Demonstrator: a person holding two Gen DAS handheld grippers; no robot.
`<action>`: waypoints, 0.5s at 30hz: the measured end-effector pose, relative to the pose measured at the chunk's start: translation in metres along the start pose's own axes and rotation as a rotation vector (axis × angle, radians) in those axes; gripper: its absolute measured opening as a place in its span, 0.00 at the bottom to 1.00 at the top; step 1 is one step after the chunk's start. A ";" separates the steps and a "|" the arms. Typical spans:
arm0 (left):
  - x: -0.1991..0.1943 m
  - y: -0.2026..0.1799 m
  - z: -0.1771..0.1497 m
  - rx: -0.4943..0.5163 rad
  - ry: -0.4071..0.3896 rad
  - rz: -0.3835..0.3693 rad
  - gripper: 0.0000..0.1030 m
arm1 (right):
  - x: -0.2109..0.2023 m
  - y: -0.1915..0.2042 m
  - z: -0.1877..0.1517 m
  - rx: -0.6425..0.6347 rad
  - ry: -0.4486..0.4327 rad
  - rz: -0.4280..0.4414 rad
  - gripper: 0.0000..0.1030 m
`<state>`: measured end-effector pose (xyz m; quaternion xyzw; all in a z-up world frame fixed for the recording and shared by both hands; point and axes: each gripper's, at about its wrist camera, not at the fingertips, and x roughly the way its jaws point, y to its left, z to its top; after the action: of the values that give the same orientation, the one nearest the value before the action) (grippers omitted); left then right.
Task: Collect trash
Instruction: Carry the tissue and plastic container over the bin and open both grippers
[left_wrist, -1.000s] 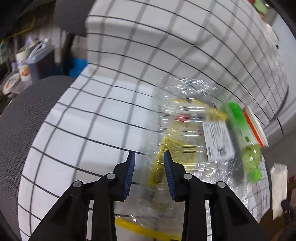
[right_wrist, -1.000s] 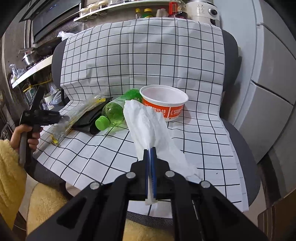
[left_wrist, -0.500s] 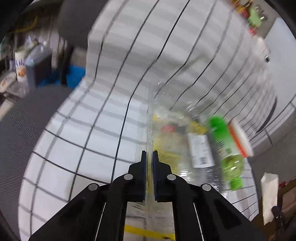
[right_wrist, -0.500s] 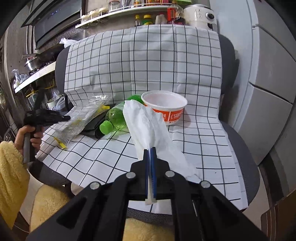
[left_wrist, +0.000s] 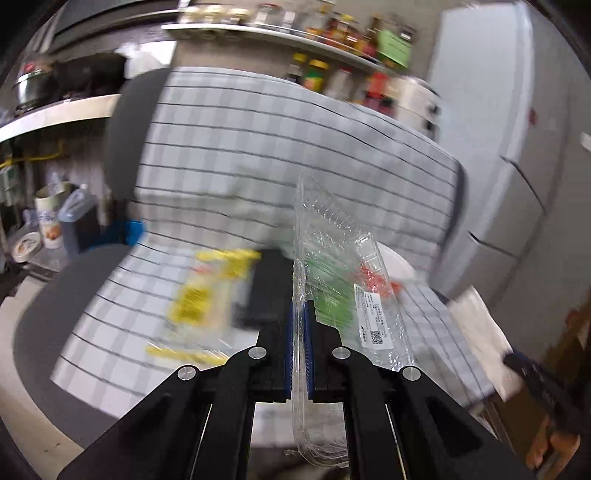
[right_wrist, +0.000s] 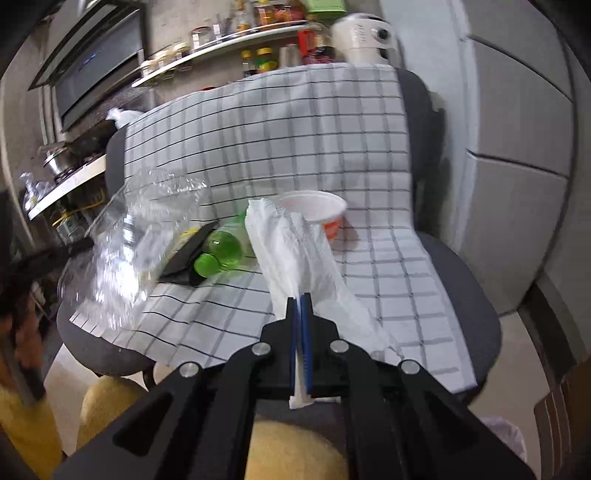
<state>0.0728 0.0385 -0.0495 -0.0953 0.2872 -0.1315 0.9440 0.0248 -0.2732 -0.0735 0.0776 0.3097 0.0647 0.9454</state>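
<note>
Left gripper (left_wrist: 299, 314) is clamped on the clear plastic tray (left_wrist: 332, 258), crinkled, see-through, white label showing, lifted mid-frame above the checked cloth (left_wrist: 258, 155). Right gripper (right_wrist: 300, 306) pinches a crumpled white tissue (right_wrist: 295, 251), frame centre.

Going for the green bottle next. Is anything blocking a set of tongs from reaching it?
Both tongs are full: left tongs grip the clear plastic tray, right tongs grip the white tissue, which hangs in front of the green bottle in the right wrist view.
</note>
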 end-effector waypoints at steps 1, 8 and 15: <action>0.002 -0.014 -0.008 0.016 0.010 -0.021 0.05 | -0.004 -0.005 -0.002 0.010 0.003 -0.011 0.03; 0.023 -0.095 -0.049 0.139 0.131 -0.216 0.05 | -0.053 -0.060 -0.028 0.094 0.001 -0.178 0.03; 0.043 -0.196 -0.091 0.328 0.291 -0.458 0.05 | -0.120 -0.115 -0.056 0.206 -0.056 -0.368 0.03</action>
<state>0.0176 -0.1699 -0.0955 0.0156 0.3653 -0.3972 0.8417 -0.0958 -0.4006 -0.0708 0.1178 0.2973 -0.1434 0.9366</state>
